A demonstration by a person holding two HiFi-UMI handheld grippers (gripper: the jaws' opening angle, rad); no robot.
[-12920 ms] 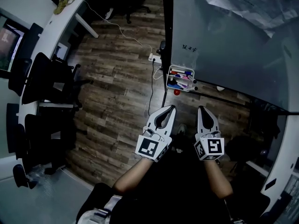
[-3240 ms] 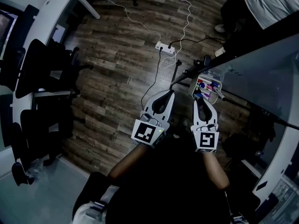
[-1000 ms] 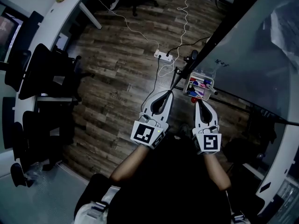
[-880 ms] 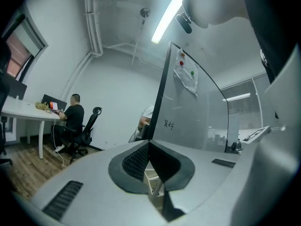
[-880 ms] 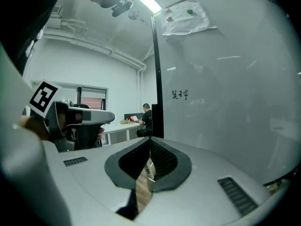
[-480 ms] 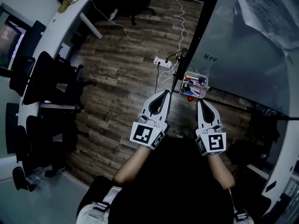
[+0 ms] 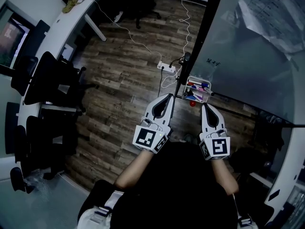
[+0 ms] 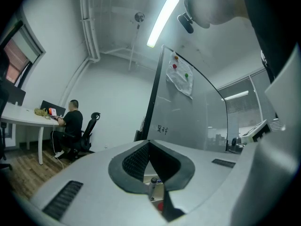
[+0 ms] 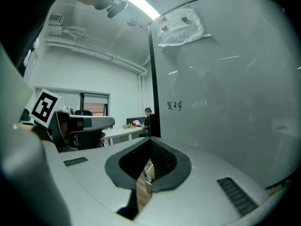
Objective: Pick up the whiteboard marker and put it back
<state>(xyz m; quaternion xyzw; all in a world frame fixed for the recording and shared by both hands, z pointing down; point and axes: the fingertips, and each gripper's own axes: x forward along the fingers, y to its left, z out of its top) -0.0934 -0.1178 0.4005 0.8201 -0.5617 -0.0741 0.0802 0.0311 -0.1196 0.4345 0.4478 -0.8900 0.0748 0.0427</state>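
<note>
At far left of the head view, a desk (image 7: pixel 57 25) & office chairs (image 7: pixel 43 80) sit well apart from the work. At centre frame the left gripper (image 7: pixel 168 96) has its jaws shut w/ nothing in them. Its tips sit just left of the white tray (image 7: pixel 198 78) hung at the lower edge of the whiteboard (image 7: pixel 248 51).

The whiteboard marker (image 7: pixel 195 86) lies in that tray among other pens, and which one is meant can't be told. Their long axes seem to run along the tray, roughly left-right, tho they're too small to be sure.

Right of that, the right gripper (image 7: pixel 205 107) has just been closing its jaws: tips together, nothing btwn them. The tray lies just above its tips in frame, a touch left, so the right hand looks nearer & better lined up. Its jaws would need to open first.

The left gripper view adds what the head view lacks: a pen end (image 8: pixel 153 181) seen thru the jaw window, plus a seated person (image 8: pixel 72 121) at lower left. The right gripper view gives the whiteboard's scribble (image 9: pixel 174 106) but no pen that can be made out.
</note>
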